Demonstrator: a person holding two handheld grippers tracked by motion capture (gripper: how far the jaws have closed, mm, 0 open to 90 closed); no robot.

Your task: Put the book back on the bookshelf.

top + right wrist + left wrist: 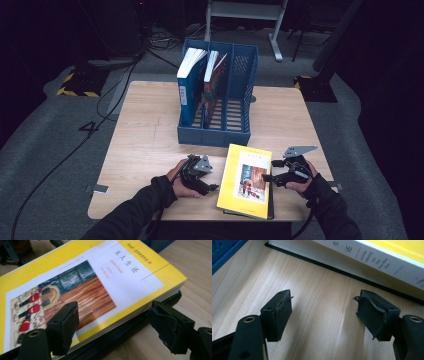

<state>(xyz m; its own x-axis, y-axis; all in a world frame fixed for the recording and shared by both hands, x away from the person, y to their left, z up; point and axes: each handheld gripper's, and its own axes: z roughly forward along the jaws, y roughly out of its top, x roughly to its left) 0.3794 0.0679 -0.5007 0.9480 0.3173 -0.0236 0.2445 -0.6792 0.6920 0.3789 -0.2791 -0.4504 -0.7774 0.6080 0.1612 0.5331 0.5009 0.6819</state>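
Note:
A yellow paperback with a picture cover lies flat on a thin black book at the table's near edge. My left gripper rests on the wood just left of it, open, its jaws aimed at the white spine with only bare table between them. My right gripper is at the yellow paperback's right side, also open: one jaw hovers over the cover, the other stands off the edge beside the black book. Neither pad presses on anything.
A blue three-slot file holder stands mid-table behind the paperback, holding an upright blue book and a red one; its right slot has nothing in it. Bare wooden table lies to the left. Cables run on the floor.

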